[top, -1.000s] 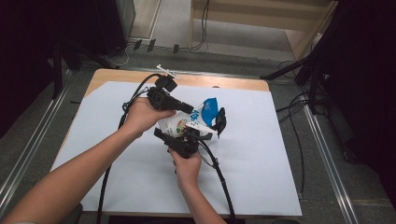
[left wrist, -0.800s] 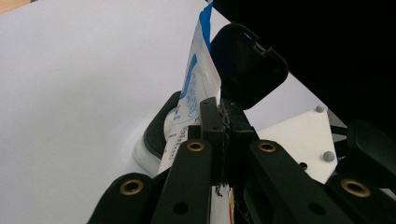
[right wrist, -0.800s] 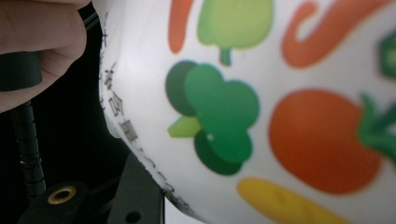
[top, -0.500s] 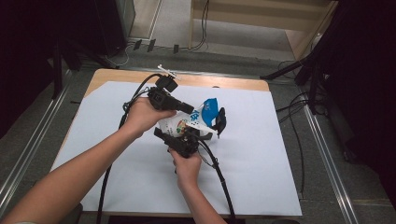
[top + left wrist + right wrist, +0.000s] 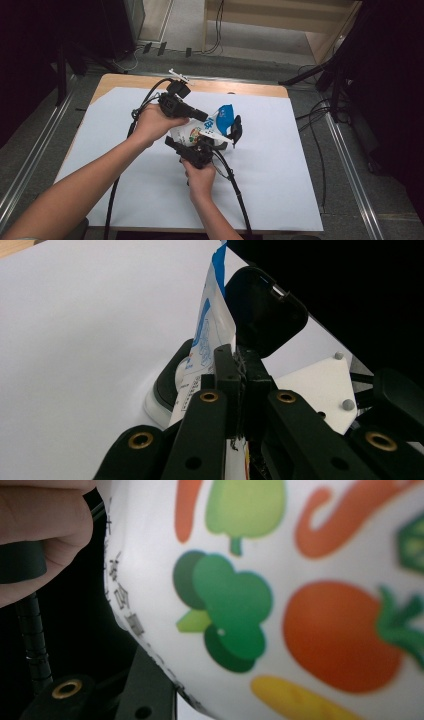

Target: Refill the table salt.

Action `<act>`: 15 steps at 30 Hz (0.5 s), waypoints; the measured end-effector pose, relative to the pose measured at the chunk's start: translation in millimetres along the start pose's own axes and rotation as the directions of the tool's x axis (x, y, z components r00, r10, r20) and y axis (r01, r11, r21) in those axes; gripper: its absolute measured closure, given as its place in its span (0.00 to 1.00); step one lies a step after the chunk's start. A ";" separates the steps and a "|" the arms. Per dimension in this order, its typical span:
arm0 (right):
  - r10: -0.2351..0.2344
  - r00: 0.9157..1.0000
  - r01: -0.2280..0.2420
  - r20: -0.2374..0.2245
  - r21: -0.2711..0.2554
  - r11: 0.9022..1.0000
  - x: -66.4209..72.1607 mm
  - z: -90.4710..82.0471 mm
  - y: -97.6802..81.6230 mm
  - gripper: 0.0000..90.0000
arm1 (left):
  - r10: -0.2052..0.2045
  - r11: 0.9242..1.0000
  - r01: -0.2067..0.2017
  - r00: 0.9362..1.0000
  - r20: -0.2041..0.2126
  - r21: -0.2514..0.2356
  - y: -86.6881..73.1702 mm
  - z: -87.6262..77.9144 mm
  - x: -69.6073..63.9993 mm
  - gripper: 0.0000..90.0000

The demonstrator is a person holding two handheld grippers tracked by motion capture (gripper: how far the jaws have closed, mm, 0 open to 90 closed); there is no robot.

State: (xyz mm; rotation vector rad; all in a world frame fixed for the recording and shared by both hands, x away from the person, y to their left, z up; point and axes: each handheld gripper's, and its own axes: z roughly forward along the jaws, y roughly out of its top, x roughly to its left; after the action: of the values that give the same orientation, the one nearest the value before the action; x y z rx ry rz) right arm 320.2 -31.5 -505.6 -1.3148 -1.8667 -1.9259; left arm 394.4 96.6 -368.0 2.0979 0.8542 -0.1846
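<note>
Surface: white sheet [image 5: 280,190] spread over a wooden table [image 5: 120,82], with grey floor and cables beyond its far edge.
Right forearm: enters from the bottom edge of the high view, nearest the camera, rising toward the middle of the sheet.
Right gripper [image 5: 197,150]: held in the right hand just above that forearm; its jaws stand partly apart around the lower body of the pouch, and whether the pads press on it cannot be told. A black cable trails back from it toward the near edge.
Pouch [image 5: 200,131]: white, printed with vegetables, blue at its top; it sits between the two grippers, at the centre of the sheet. In the right gripper view its print of broccoli, tomato and carrots lies close against the lens [image 5: 280,605].
Left gripper [image 5: 239,360]: jaws pinched together on the thin upper edge of the pouch, seen edge-on in the left gripper view.
Left hand [image 5: 152,125]: grips the left gripper's body, to the left of the pouch.
Black clip-shaped part [image 5: 235,130]: just to the right of the pouch's blue top; what it is cannot be told.
</note>
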 end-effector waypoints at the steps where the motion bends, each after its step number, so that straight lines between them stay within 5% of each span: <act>1: 0.001 1.000 -0.001 0.000 0.000 1.000 0.0 0.0 0.0 0.70 | 0.000 1.000 0.000 1.000 0.000 0.000 0.0 0.0 0.0 1.00; 15: 0.009 1.000 -0.009 0.000 -0.003 1.000 0.4 0.9 -0.9 0.71 | 0.002 1.000 -0.002 1.000 -0.001 0.002 -0.8 -0.3 0.0 1.00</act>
State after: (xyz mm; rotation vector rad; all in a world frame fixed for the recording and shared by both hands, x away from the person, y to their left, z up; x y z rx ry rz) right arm 319.8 -30.3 -506.2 -1.3219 -1.8553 -1.9252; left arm 393.8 97.1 -368.3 2.1005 0.8523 -0.1835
